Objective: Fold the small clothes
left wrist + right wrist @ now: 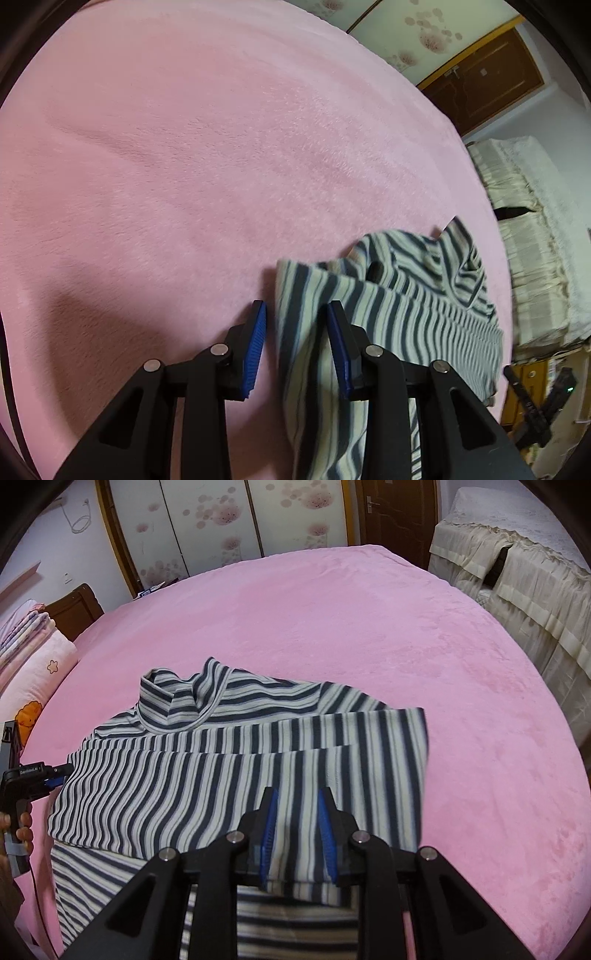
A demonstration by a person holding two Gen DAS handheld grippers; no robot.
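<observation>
Softly ribbed striped top (207,775), fleecy blanket (369,627).

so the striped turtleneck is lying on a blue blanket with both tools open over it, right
Not quite: the blanket is pink, not blue, as both wrist views show. The rest holds: the striped turtleneck lies on it, and the left tool and right tool both stand open over its fabric.

Counts: 1 striped turtleneck (207,775), 1 pink blanket (369,627), 2 grippers: left gripper (295,332), right gripper (297,827). 1 person's hand (18,830), 1 stack of folded bedding (22,635), 1 dark door (399,513).
</observation>
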